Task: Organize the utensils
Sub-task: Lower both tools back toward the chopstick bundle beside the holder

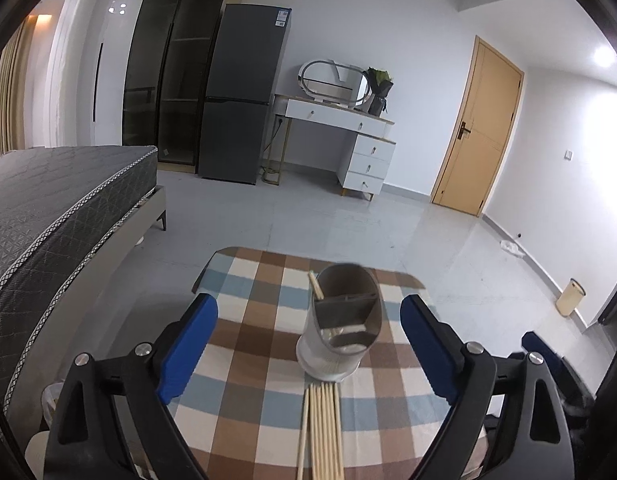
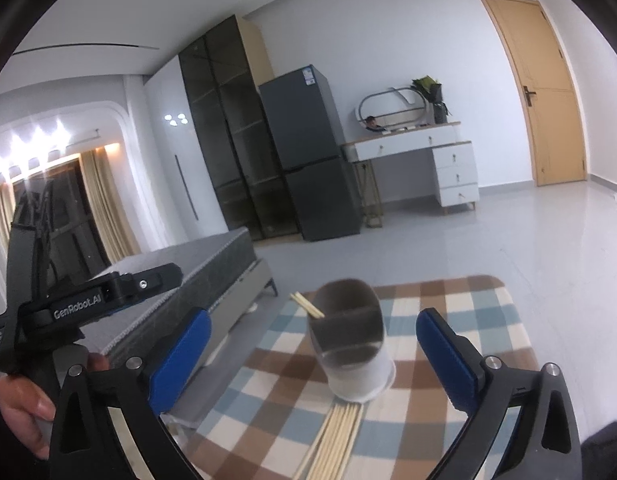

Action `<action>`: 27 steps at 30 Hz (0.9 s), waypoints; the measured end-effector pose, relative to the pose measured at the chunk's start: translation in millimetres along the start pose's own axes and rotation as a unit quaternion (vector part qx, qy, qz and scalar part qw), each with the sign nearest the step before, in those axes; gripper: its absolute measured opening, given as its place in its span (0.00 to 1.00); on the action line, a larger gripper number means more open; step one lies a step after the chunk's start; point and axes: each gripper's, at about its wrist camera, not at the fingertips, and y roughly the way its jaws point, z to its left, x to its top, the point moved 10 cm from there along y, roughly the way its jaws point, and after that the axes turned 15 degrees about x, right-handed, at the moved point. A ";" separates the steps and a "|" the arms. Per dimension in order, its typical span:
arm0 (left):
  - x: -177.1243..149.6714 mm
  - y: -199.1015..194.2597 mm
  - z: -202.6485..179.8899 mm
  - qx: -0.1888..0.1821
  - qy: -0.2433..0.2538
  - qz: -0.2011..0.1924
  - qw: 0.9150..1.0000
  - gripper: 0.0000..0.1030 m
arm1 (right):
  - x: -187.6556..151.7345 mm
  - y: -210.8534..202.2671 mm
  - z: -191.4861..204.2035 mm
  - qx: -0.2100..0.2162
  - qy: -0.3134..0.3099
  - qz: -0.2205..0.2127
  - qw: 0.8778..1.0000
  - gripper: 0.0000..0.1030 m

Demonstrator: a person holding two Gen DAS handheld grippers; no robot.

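Utensil holder (image 1: pixel 340 324): upright on checked tablecloth (image 1: pixel 244 364), divided inside; 1 pair of chopsticks (image 1: pixel 317 286) leaning in rear compartment. Chopstick bundle (image 1: pixel 322 432): flat on cloth, tips touching holder's near base. Left gripper (image 1: pixel 308 344): wide apart, empty, flanking holder. Right gripper (image 2: pixel 314 356): same.

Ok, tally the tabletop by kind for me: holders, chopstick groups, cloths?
Utensil holder: 1
Loose chopstick bundle: 1, flat on the cloth
Standing chopstick cluster: 1, in the holder
Checked cloth: 1
Total: 4. Single sticks are too blurred to count.
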 end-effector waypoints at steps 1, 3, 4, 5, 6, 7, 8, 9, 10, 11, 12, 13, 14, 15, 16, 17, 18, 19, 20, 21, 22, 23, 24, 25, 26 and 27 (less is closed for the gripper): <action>-4.2 5.0 2.4 0.005 0.004 0.002 1.000 0.88 | -5.3 0.1 -2.3 -0.005 0.001 0.005 1.000 1.00; -12.6 14.0 7.7 0.015 0.001 0.010 1.000 0.88 | -16.0 2.0 -5.6 -0.011 0.007 0.018 1.000 1.00; -17.0 15.1 9.9 0.016 -0.001 0.014 1.000 0.88 | -22.8 3.9 -7.7 -0.012 0.011 0.027 1.000 1.00; -21.4 20.9 12.6 0.016 -0.005 0.018 1.000 0.88 | -28.9 5.9 -8.9 -0.014 0.012 0.035 0.999 1.00; -25.3 26.0 15.3 0.017 -0.009 0.018 1.000 0.88 | -36.2 8.3 -10.7 -0.018 0.012 0.043 0.999 1.00; -28.4 27.5 16.3 0.020 -0.010 0.017 1.000 0.88 | -42.9 9.3 -11.1 -0.021 0.009 0.047 0.999 1.00; -33.1 33.8 18.1 0.028 -0.009 0.020 0.999 0.88 | -50.4 11.9 -13.2 -0.027 0.006 0.053 0.998 1.00; -38.0 38.2 19.3 0.032 -0.009 0.024 0.999 0.88 | -56.5 13.3 -15.0 -0.032 0.005 0.058 0.998 1.00; -42.1 43.1 20.6 0.035 -0.009 0.029 0.999 0.88 | -62.7 15.7 -17.2 -0.038 0.007 0.065 0.997 1.00; -48.1 48.0 21.2 0.035 -0.010 0.037 0.999 0.87 | -68.6 18.0 -18.9 -0.042 0.008 0.073 0.996 1.00; -54.7 55.0 21.1 0.034 -0.010 0.047 0.998 0.87 | -73.9 20.4 -20.4 -0.044 0.008 0.079 0.996 1.00; -59.9 58.7 20.3 0.035 -0.007 0.055 0.998 0.87 | -77.1 21.6 -21.1 -0.045 0.007 0.082 0.996 1.00; -65.9 66.6 20.1 0.041 -0.001 0.065 0.997 0.87 | -80.1 23.0 -22.3 -0.047 0.005 0.085 0.995 1.00; -70.9 71.6 20.2 0.046 0.005 0.073 0.996 0.87 | -83.0 25.5 -24.4 -0.050 0.002 0.089 0.995 1.00; -76.6 74.5 18.2 0.047 0.012 0.080 0.996 0.87 | -86.4 28.0 -26.5 -0.052 0.003 0.093 0.994 1.00; -79.7 78.6 16.8 0.046 0.017 0.084 0.995 0.87 | -88.4 29.6 -28.0 -0.052 0.005 0.097 0.994 1.00; -83.6 82.0 16.1 0.046 0.023 0.089 0.995 0.87 | -93.4 33.4 -31.2 -0.050 0.012 0.104 0.993 1.00; -87.9 83.2 16.3 0.047 0.027 0.093 0.994 0.87 | -98.4 37.5 -34.1 -0.049 0.018 0.112 0.992 1.00; -93.0 87.6 15.9 0.047 0.030 0.100 0.993 0.87 | -103.1 40.9 -36.6 -0.050 0.022 0.119 0.991 1.00; -98.7 91.7 16.0 0.047 0.031 0.109 0.992 0.87 | -107.7 44.6 -39.7 -0.051 0.025 0.127 0.990 1.00; -102.9 92.5 16.7 0.047 0.031 0.115 0.992 0.87 | -112.1 48.6 -42.7 -0.052 0.028 0.135 0.989 1.00; -107.9 96.9 16.3 0.046 0.032 0.127 0.990 0.87 | -114.8 51.0 -44.5 -0.053 0.030 0.141 0.988 1.00; -112.2 101.5 16.1 0.046 0.031 0.139 0.989 0.87 | -118.9 54.9 -48.5 -0.056 0.034 0.150 0.987 1.00; -115.3 103.7 16.9 0.047 0.031 0.146 0.988 0.87 | -123.2 58.8 -52.2 -0.059 0.039 0.159 0.985 1.00; -119.2 108.6 18.0 0.050 0.030 0.158 0.986 0.87 | -127.2 62.3 -55.4 -0.062 0.041 0.168 0.983 1.00; -122.9 115.1 19.4 0.053 0.028 0.169 0.984 0.87 | -131.9 66.3 -59.8 -0.069 0.042 0.181 0.980 1.00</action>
